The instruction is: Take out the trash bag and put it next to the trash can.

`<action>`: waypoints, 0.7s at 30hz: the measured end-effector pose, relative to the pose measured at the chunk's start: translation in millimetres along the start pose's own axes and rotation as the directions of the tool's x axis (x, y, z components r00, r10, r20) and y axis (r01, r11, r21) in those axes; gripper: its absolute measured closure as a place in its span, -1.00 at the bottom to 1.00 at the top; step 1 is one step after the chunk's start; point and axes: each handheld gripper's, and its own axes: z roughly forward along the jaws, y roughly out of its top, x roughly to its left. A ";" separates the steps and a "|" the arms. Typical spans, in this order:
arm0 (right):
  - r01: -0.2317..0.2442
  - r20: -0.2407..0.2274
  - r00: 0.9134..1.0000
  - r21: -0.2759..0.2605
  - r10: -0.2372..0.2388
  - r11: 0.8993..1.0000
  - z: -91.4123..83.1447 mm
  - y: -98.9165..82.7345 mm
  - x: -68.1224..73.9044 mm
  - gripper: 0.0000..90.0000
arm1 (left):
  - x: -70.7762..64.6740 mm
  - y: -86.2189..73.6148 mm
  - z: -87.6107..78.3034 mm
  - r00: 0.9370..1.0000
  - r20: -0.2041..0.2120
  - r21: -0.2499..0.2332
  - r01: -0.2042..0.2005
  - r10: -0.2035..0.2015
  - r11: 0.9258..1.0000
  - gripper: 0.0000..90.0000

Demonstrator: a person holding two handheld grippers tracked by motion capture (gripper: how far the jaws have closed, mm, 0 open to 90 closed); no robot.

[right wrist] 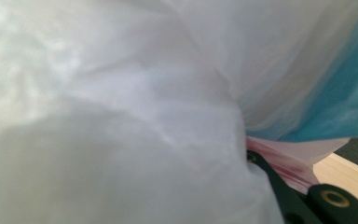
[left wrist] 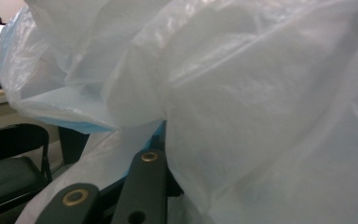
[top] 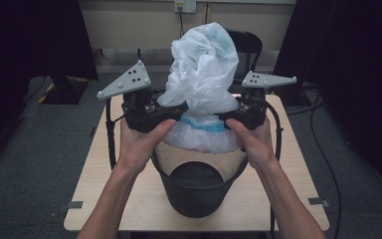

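A white, thin plastic bag [top: 204, 64] rises out of a black bucket [top: 199, 194] on the wooden table and is bunched into a neck above a light-blue band. My left gripper [top: 179, 108] meets that neck from the left and my right gripper [top: 229, 113] from the right, each held in a hand. In the right gripper view the film wraps tightly over my right gripper [right wrist: 289, 175], whose jaws are shut on it. In the left gripper view my left gripper [left wrist: 114, 175] has its jaws close together under the bag [left wrist: 242, 102]. Whether film is pinched there is hidden.
The bucket stands near the table's front edge, with bare table [top: 298, 174] on both sides of it. A black chair [top: 246, 42] stands behind the table. Dark screens flank the room, and cables trail on the grey floor at the right.
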 end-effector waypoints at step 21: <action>-0.027 0.046 0.998 -0.070 0.030 0.997 -9.1 13.1 -31.4 0.96 | 10.5 -10.2 -2.2 0.992 -0.121 0.002 0.021 -0.021 1.000 -0.30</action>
